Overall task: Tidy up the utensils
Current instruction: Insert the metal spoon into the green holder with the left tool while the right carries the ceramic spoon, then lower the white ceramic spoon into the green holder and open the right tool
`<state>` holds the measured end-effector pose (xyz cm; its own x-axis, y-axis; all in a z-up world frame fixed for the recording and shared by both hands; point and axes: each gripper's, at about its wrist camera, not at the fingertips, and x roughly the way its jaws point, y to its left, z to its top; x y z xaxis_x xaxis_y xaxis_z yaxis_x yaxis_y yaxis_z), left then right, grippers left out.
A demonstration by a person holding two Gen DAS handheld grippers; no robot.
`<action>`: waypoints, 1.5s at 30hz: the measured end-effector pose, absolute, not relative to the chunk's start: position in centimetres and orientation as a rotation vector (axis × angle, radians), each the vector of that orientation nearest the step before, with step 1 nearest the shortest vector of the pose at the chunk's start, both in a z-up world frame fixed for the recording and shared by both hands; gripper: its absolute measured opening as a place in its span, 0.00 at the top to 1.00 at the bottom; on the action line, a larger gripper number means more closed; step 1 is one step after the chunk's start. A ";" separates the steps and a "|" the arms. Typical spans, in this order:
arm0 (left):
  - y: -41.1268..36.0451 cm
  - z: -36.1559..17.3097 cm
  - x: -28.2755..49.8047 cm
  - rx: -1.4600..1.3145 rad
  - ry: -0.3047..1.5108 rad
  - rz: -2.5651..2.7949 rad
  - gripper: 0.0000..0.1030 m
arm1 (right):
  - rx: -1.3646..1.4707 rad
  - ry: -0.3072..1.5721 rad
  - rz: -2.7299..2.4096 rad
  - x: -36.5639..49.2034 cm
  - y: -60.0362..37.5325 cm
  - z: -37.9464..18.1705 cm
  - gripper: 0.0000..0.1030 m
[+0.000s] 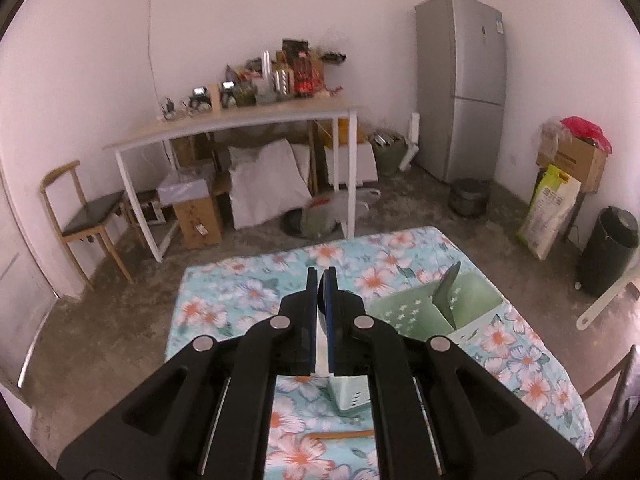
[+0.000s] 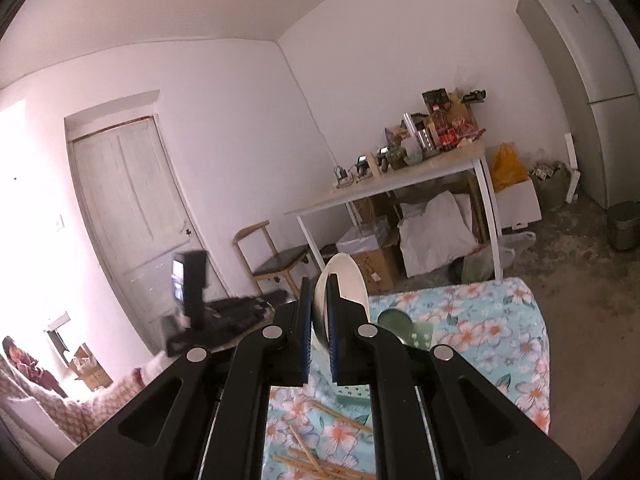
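Left wrist view: the left gripper [image 1: 321, 280] is pinched on a white utensil handle [image 1: 321, 354] running back along its fingers. Beyond, near the table's [image 1: 224, 292] right edge, a green organizer [image 1: 404, 314] holds a dark green spoon [image 1: 448, 286], bowl upward. Right wrist view alone shows the right gripper [image 2: 320, 286] clamping a white spoon [image 2: 346, 276], bowl upward, and wooden chopsticks [image 2: 316, 460] scattered on the floral cloth.
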<state>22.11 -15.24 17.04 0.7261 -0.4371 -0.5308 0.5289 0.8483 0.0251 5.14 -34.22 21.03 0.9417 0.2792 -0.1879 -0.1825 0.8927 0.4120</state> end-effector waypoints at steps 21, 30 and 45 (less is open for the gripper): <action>-11.2 14.8 19.3 -0.058 0.537 -0.646 0.35 | 0.540 0.198 0.349 9.8 -37.5 21.6 0.93; -7.6 10.3 16.5 -0.026 0.603 -0.547 0.19 | 0.643 0.241 0.415 14.1 -38.2 19.3 0.93; -4.2 8.3 15.4 -0.058 0.617 -0.444 0.14 | 0.655 0.261 0.471 19.8 -38.3 15.1 0.93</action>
<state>15.36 -4.24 8.34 0.7244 -0.4196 -0.5470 0.3855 0.9043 -0.1832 19.77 -38.26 15.08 0.8636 0.4968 -0.0854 -0.3359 0.6935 0.6373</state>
